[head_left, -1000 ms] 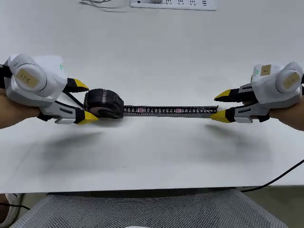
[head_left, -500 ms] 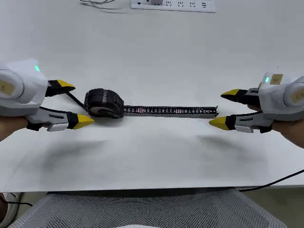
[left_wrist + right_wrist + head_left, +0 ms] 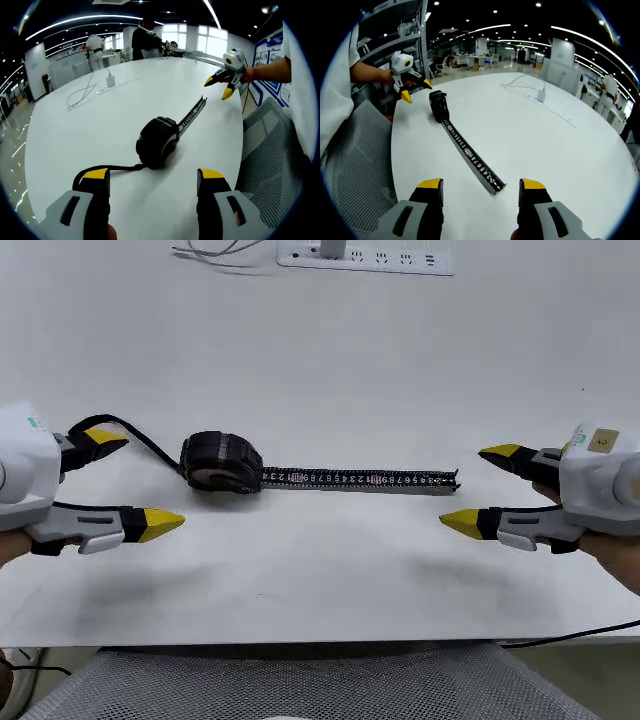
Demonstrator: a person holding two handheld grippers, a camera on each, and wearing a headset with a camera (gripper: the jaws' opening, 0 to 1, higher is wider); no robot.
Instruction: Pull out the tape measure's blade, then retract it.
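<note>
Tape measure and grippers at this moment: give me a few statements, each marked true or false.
1. The tape measure lies with its blade extended along the white table. True.
2. The left gripper is shut on the tape measure. False: it is open and apart from it.
3. The right gripper clamps the blade's tip. False: its fingers stand open, and the tip lies free on the table.
4. A power strip lies at the table's far side. True.

tape measure [image 3: 159, 141], blade [image 3: 193, 111] out, left gripper [image 3: 154, 176] spread
</note>
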